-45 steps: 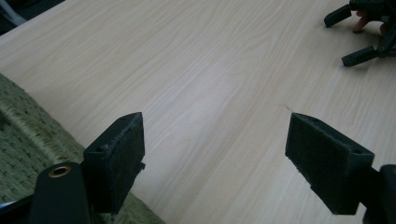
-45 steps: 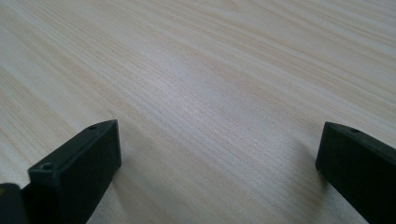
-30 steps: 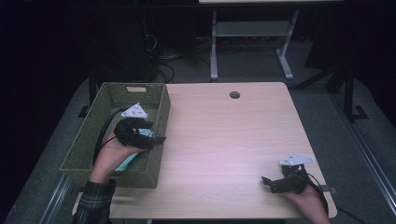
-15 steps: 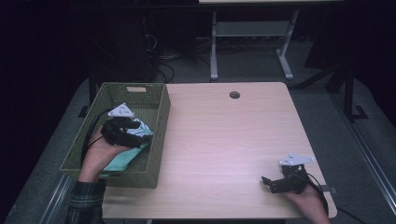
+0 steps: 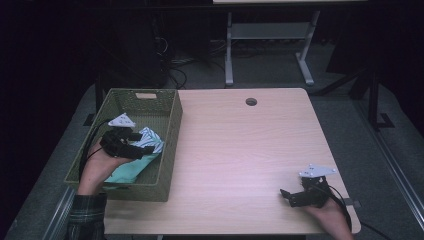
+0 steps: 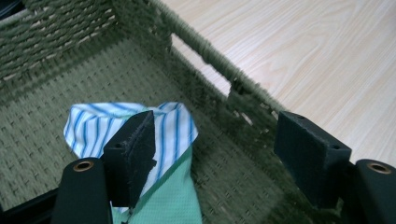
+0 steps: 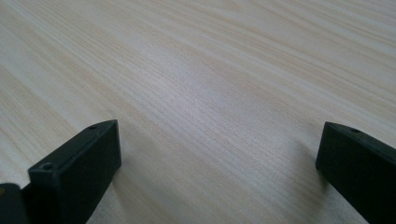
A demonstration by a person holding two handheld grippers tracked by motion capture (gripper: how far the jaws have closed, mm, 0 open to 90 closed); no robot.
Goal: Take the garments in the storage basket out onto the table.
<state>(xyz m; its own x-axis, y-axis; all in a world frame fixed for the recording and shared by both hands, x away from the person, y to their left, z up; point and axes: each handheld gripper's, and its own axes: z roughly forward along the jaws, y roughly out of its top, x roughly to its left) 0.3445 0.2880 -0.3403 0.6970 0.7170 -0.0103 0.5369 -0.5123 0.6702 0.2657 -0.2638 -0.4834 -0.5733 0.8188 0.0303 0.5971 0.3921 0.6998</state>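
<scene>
Cloth (image 6: 173,140), striped and green, lies at the near end of the basket (image 5: 170,127) on the left. Left gripper (image 5: 131,145) hovers over it; its spread, empty jaws have just been closing and could snag the basket's right wall. Right gripper (image 5: 286,195) rests apart, empty, on the table (image 5: 240,145).

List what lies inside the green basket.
Inside the basket lies a striped cloth on a green cloth. The left gripper hovers over them, jaws just closing, hiding part of the cloths and the floor beneath.
</scene>
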